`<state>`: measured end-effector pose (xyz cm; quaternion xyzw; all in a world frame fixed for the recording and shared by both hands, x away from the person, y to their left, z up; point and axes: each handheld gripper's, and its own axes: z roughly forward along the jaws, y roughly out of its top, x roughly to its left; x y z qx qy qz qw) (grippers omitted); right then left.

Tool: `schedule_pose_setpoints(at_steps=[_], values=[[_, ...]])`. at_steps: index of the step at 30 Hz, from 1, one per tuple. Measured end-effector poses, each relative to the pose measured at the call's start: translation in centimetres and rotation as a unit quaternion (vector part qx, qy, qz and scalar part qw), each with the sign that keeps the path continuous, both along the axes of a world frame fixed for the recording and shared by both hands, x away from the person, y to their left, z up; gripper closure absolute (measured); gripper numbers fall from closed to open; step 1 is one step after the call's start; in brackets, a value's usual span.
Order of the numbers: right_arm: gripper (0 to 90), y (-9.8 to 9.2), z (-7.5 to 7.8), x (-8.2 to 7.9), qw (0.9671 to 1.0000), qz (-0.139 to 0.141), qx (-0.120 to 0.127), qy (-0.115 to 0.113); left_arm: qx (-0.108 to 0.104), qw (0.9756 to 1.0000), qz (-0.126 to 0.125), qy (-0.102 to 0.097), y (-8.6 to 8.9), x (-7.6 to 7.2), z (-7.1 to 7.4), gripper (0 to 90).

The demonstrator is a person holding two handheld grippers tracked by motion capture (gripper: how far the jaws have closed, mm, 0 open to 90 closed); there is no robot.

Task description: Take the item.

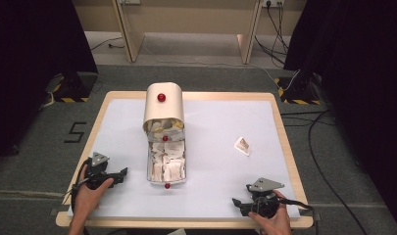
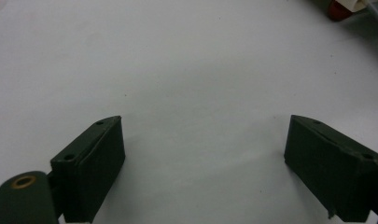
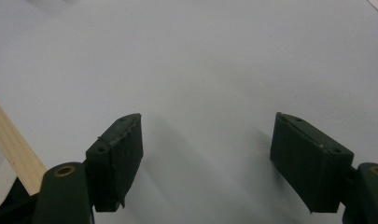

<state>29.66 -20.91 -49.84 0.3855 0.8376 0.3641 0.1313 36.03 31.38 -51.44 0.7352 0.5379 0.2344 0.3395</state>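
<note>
The small white-and-tan paper sachet (image 1: 242,145) lies alone on the white table top (image 1: 210,122), up and slightly left of the right gripper (image 1: 241,202), which is the nearer (jaws spread, empty). The left gripper (image 1: 118,175), also spread and empty, sits beside the cream roll-top box with packets (image 1: 164,132). Bare table lies between.

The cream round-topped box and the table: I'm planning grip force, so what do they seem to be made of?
The cream round-topped box looks like painted metal or plastic with a smooth satin finish; its soft sheen leaves that open. The pale wooden table shows a light wood rim, probably plywood or pine, under a matte white sheet that may be paper or laminate.
</note>
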Motion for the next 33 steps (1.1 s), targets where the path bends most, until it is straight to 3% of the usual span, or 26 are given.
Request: schedule_pose_setpoints(at_steps=[9,33], values=[[14.4,0.32,-0.87,-0.69,0.9988,0.029,-0.012,-0.037,0.000,1.0000,0.001,0.000,-0.01,0.00,-0.01,11.4],[14.3,0.31,-0.90,-0.72,0.9988,0.028,-0.011,-0.039,0.000,1.0000,0.000,0.000,-0.01,0.00,-0.01,11.4]])
